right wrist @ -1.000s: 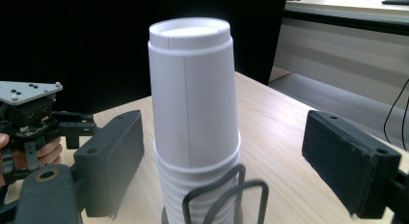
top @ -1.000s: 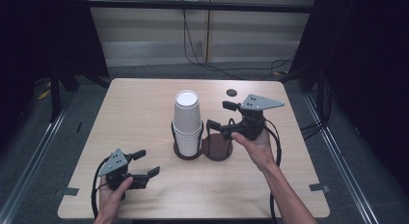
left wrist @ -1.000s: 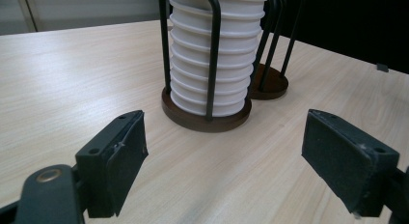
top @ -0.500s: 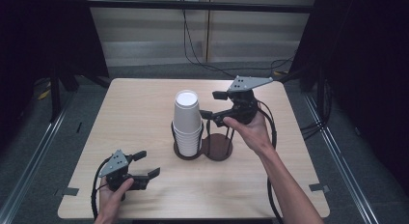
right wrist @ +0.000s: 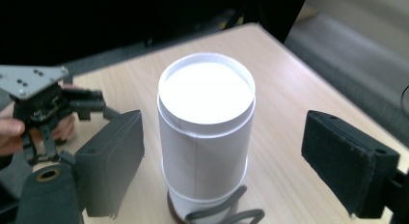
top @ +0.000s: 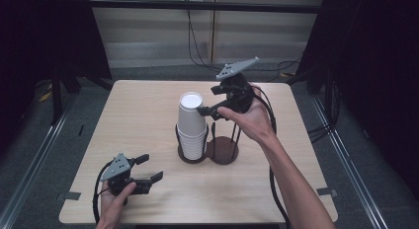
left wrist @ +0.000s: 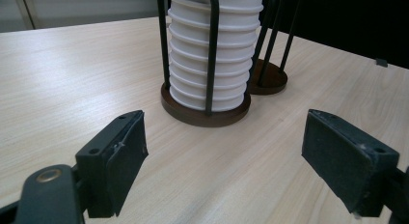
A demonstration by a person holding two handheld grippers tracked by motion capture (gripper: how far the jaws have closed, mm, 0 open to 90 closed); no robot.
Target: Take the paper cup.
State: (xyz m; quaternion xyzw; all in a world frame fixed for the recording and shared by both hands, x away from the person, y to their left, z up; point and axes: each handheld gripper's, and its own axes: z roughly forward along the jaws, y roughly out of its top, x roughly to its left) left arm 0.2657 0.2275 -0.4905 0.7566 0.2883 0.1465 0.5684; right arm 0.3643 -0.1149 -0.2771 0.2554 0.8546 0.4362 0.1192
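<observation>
The right hand-held gripper (top: 211, 104), jaws just opening, stands open at the top of the paper cup stack (top: 190, 124); the left hand-held gripper (top: 146, 169) rests open near-left on the worktop (top: 138, 110).

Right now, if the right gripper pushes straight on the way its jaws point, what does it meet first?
The top cup of the white cup stack. In the right gripper view it stands between the open jaws of the right gripper, untouched, so it would likely slide between them. How much gap remains is hard to judge.
</observation>
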